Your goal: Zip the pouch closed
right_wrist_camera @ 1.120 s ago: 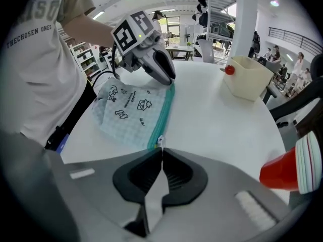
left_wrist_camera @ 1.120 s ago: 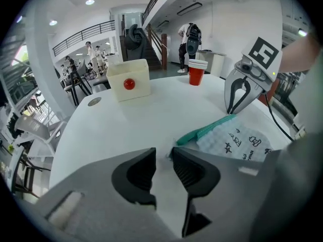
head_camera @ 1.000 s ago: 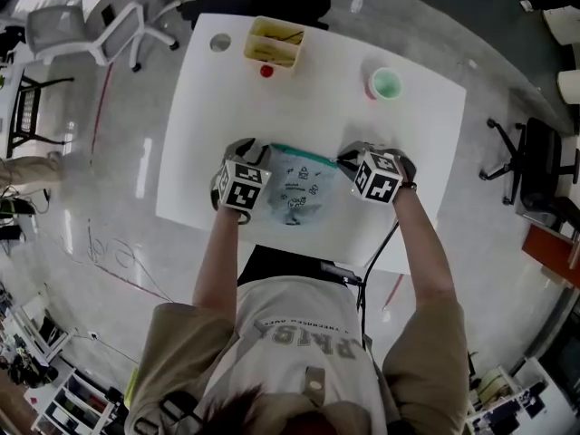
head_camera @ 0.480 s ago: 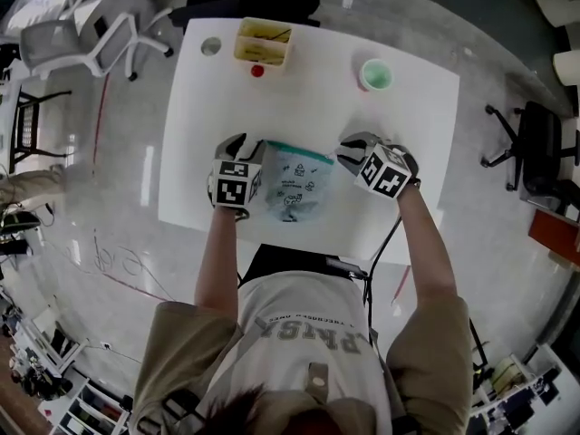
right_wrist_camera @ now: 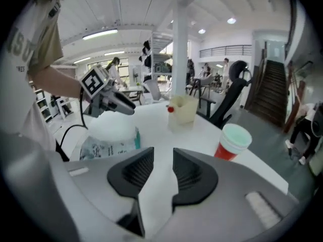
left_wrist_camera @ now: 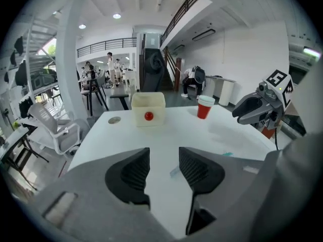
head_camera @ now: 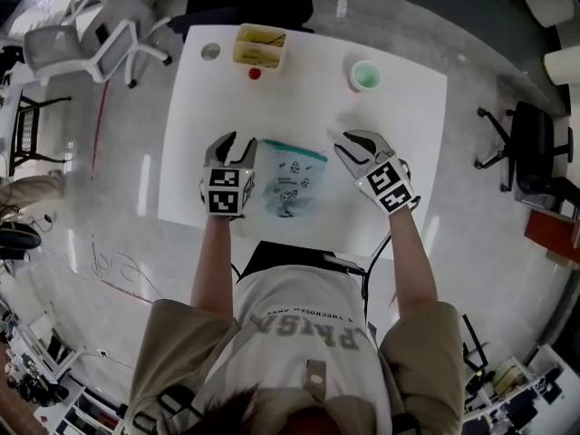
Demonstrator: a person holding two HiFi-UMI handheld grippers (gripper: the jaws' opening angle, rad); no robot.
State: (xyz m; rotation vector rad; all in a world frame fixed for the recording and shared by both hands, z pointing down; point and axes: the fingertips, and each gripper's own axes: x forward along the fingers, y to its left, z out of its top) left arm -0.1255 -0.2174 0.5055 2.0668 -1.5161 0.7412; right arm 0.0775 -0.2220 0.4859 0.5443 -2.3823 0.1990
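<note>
The pouch [head_camera: 292, 178] lies flat on the white table [head_camera: 399, 179], toward the person's side of it, with its teal zip strip along the far edge. From here I cannot tell whether the strip is sealed all the way along.

The two grippers flank the pouch and neither holds it. The left gripper [head_camera: 234, 143] hangs just beside the pouch's left edge. Its jaws are spread and have just been opening, and its own view [left_wrist_camera: 164, 168] shows only bare tabletop and a sliver of something pale in the gap. The right gripper [head_camera: 352, 143] hangs off the pouch's right corner, a little apart from it. Its jaws stand apart too, also just opened, with nothing but tabletop between them in its own view [right_wrist_camera: 162, 168]. That view shows the pouch [right_wrist_camera: 108, 146] lying to its left, with the left gripper [right_wrist_camera: 126, 106] above it.

At the far side of the table stand a red cup [head_camera: 365, 75] with a green inside and a yellowish tub [head_camera: 261, 45]. A small red ball [head_camera: 255, 73] sits just in front of the tub.
</note>
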